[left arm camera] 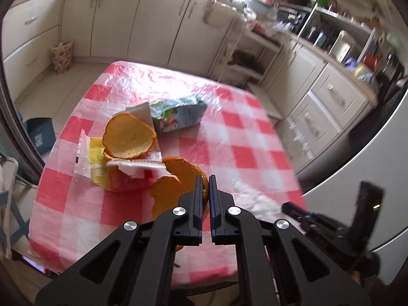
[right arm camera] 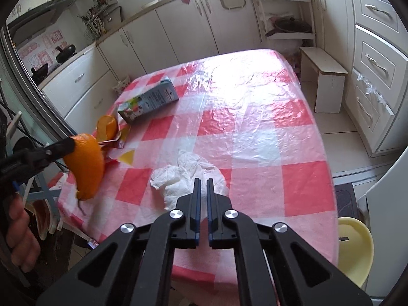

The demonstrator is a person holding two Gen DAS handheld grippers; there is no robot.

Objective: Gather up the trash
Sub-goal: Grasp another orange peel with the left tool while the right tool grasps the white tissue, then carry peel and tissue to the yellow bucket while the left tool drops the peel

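My left gripper (left arm camera: 206,178) is shut on a large piece of orange peel (left arm camera: 173,186), held just above the near left part of the checked table (left arm camera: 229,140). The right wrist view shows the same peel (right arm camera: 86,165) hanging from the left gripper (right arm camera: 72,141) over the table's left edge. My right gripper (right arm camera: 203,181) is shut on a crumpled white tissue (right arm camera: 188,178) near the front of the table. Farther back lie a second peel (left arm camera: 128,135), some torn snack wrappers (left arm camera: 86,158) and a blue-green drink carton (right arm camera: 150,99) on its side.
A pale yellow stool (right arm camera: 354,244) stands at the table's near right corner and a white step stool (right arm camera: 323,76) beyond its far right. Cream kitchen cabinets (right arm camera: 377,63) line the walls. A blue box (left arm camera: 40,135) sits on the floor to the left.
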